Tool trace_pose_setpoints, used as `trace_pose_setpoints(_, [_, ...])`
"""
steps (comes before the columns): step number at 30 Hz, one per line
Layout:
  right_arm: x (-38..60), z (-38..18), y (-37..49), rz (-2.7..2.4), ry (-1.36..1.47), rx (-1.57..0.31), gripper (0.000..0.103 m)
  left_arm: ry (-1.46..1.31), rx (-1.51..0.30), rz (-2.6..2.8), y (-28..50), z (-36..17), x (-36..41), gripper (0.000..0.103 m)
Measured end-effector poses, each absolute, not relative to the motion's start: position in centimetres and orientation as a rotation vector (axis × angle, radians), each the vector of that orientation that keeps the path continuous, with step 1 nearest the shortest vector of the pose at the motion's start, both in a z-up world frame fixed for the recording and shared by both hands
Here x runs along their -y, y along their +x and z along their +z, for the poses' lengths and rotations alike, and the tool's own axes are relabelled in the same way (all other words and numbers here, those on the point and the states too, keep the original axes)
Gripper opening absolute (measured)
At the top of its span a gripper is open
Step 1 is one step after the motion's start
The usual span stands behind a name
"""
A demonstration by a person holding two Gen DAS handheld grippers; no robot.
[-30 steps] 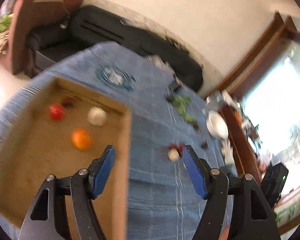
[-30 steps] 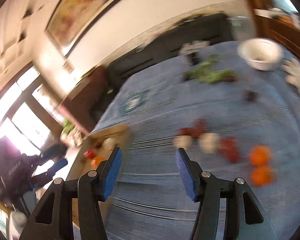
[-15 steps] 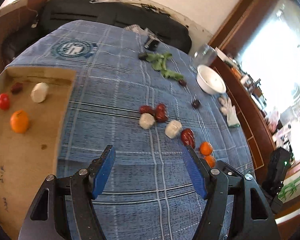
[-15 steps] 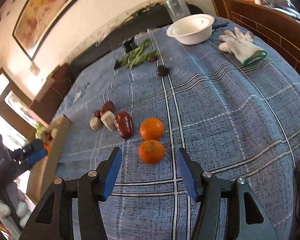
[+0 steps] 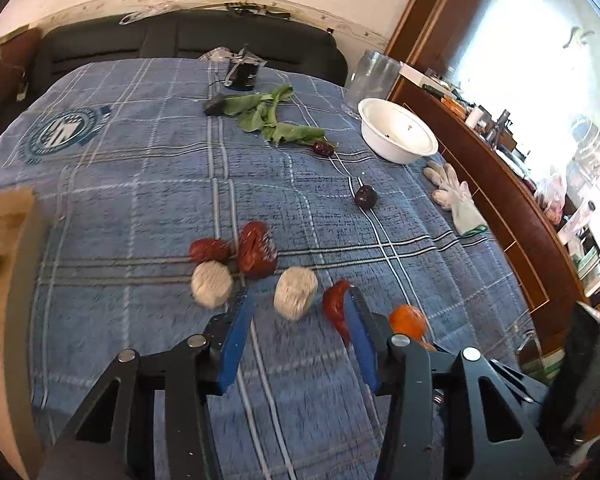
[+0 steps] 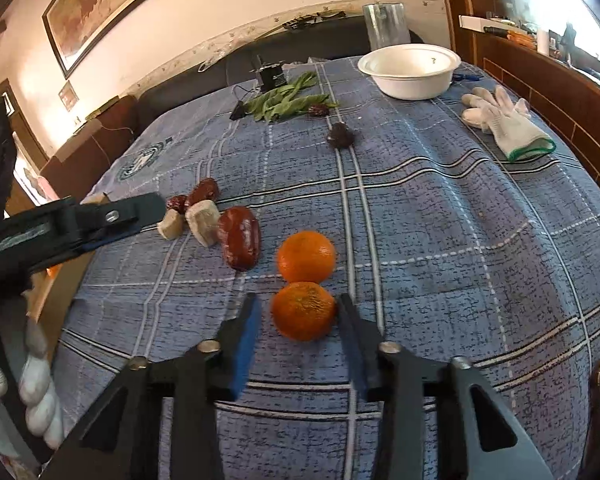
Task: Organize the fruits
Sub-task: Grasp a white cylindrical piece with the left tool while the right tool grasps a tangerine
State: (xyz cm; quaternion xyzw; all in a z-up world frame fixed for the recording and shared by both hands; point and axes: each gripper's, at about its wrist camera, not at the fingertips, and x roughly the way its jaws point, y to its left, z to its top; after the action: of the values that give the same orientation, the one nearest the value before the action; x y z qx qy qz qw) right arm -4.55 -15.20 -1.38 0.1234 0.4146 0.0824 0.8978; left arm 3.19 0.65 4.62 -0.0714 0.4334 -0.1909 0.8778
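My left gripper [image 5: 298,304] is open low over the blue plaid cloth, a pale chunk [image 5: 295,293] between its fingers. A second pale chunk [image 5: 211,283], red dates [image 5: 255,250] and a red fruit [image 5: 336,306] lie around it; an orange [image 5: 407,321] sits to the right. My right gripper [image 6: 298,306] is open around the near orange [image 6: 303,311], apart from it. A second orange [image 6: 306,256] and a dark red fruit [image 6: 240,237] lie just beyond. The left gripper also shows in the right wrist view [image 6: 140,210].
A cardboard box [image 5: 8,264] stands at the left edge. A white bowl [image 6: 410,70], white glove [image 6: 504,122], green leaves [image 6: 286,102], a dark plum [image 6: 340,135], a glass jar [image 6: 384,26] and a small black device [image 6: 272,74] sit farther back. A sofa lies behind.
Both grippers have swung away from the box to the loose fruit and moved closer. The left now brackets a pale chunk; the right now brackets the near orange.
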Motion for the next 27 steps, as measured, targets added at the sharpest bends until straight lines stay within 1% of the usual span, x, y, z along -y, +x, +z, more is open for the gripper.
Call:
trace_pose_setpoints(7, [15.7, -1.6, -4.5, 0.194, 0.294, -0.865, 0.036, -0.182, -0.948, -0.382, 5.3, 2.2, -0.4, 0.045])
trace_pose_setpoints(9, [15.5, -1.6, -4.5, 0.192, 0.291, -0.864, 0.036, -0.193, -0.952, -0.387, 5.6, 1.8, -0.4, 0.041])
trace_pose_setpoints(11, [15.4, -1.6, -4.5, 0.191, 0.289, -0.864, 0.036, -0.206, -0.946, -0.407, 5.6, 1.6, -0.3, 0.032])
trace_pose_setpoints(13, [15.4, -1.6, -4.5, 0.191, 0.289, -0.864, 0.036, -0.201, -0.936, -0.421, 5.6, 1.6, 0.0, 0.028])
trace_pose_setpoints(17, [15.2, -1.5, -4.5, 0.187, 0.277, -0.864, 0.037, -0.171, -0.916, -0.424, 5.6, 1.5, 0.6, 0.028])
trace_pose_setpoints(27, [15.0, -1.5, -4.5, 0.181, 0.259, -0.866, 0.037, -0.205, -0.917, -0.455, 5.7, 1.1, 0.2, 0.029])
